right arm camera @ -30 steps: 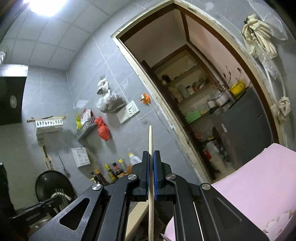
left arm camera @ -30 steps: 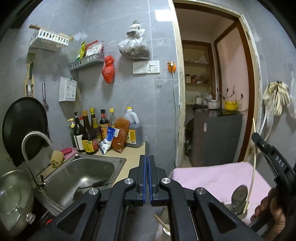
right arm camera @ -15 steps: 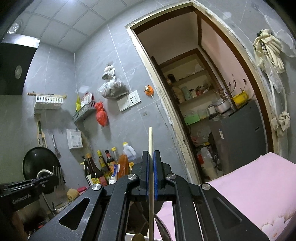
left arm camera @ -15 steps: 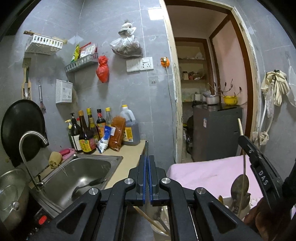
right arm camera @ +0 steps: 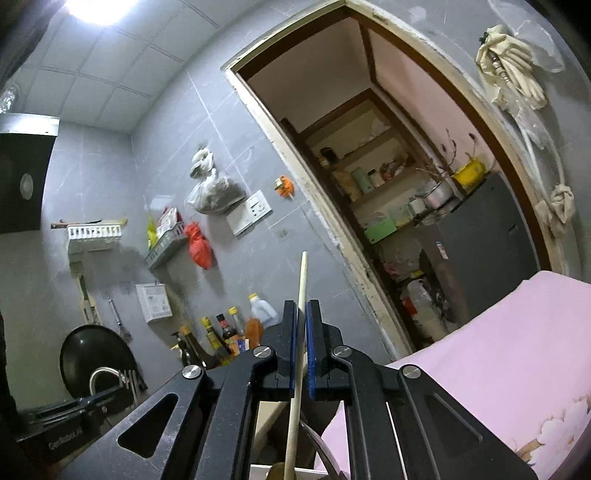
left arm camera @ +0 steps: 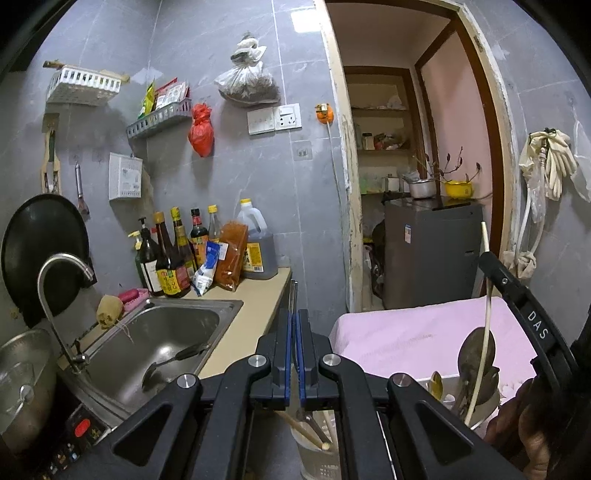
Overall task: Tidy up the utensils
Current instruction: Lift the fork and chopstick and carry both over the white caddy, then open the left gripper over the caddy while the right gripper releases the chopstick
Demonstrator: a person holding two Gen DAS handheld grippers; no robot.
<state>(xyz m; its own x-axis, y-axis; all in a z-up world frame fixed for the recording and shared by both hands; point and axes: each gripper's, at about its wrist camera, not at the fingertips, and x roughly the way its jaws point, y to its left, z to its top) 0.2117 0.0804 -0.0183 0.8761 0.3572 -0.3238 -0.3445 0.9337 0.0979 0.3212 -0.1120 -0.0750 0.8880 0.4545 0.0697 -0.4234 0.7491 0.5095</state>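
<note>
Though crowded: 1 chopstick (right arm camera: 301,314); 2 grippers

Steel sink (left arm camera: 122,354), curved tap (left arm camera: 55,280), sauce bottles (left arm camera: 173,254), red bag (left arm camera: 201,130)

Grey tiled walls (left arm camera: 229,184) are enclosing a steel sink (left arm camera: 162,332) and beige counter (left arm camera: 251,314), an open doorway (left arm camera: 413,177) showing pantry shelves, ceiling light (right arm camera: 99,9) glaring.
</note>
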